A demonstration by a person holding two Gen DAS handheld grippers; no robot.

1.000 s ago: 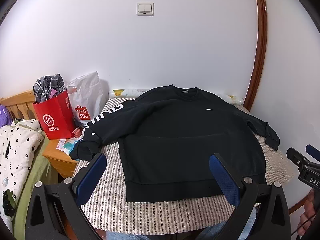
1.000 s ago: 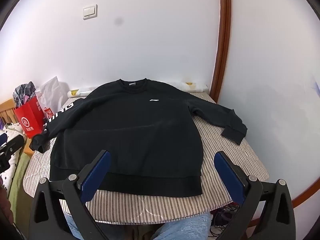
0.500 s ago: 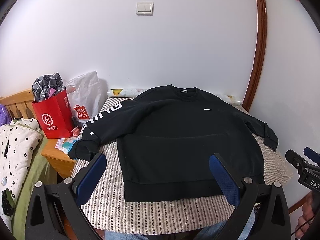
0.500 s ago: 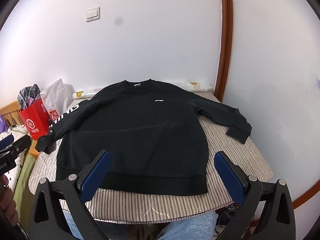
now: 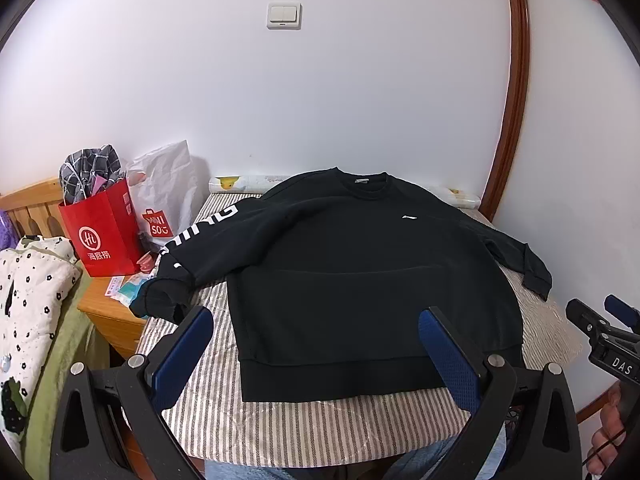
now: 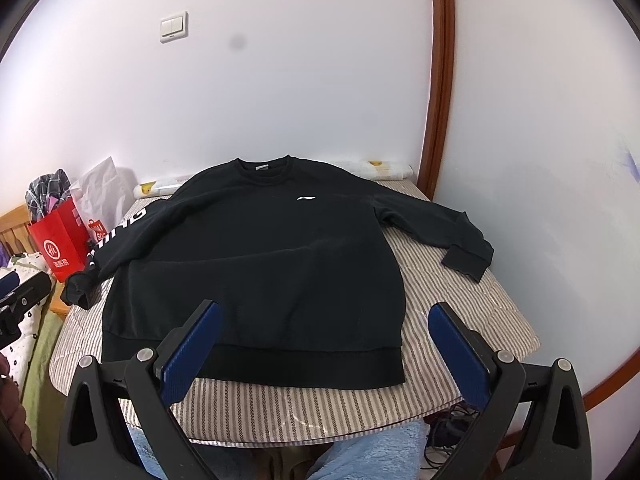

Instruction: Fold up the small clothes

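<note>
Two grippers hang above the near edge of the table, both empty: left gripper (image 5: 316, 344) with its blue pads spread wide, right gripper (image 6: 324, 340) likewise spread, nothing between the fingers of either. Just past them the black sweatshirt (image 6: 256, 264) lies flat and face up on the striped table cover (image 6: 460, 320), hem toward the person, collar at the far side by the wall. Its right sleeve (image 6: 440, 224) lies angled out on the cover, cuff near the table edge; its left sleeve (image 5: 200, 248), with white lettering, runs off the other side and its cuff droops over the edge. Beyond that side stand a red paper bag (image 5: 100, 232) and a white bag (image 5: 168, 196) on a wooden stand. Judgement: no fold made yet; step in hand is the approach. Next move likely calls for lowering each gripper to a sleeve or shoulder, pinching one layer cleanly, and bringing the sleeves across the body; the hanging cuff needs lifting back first.
</note>
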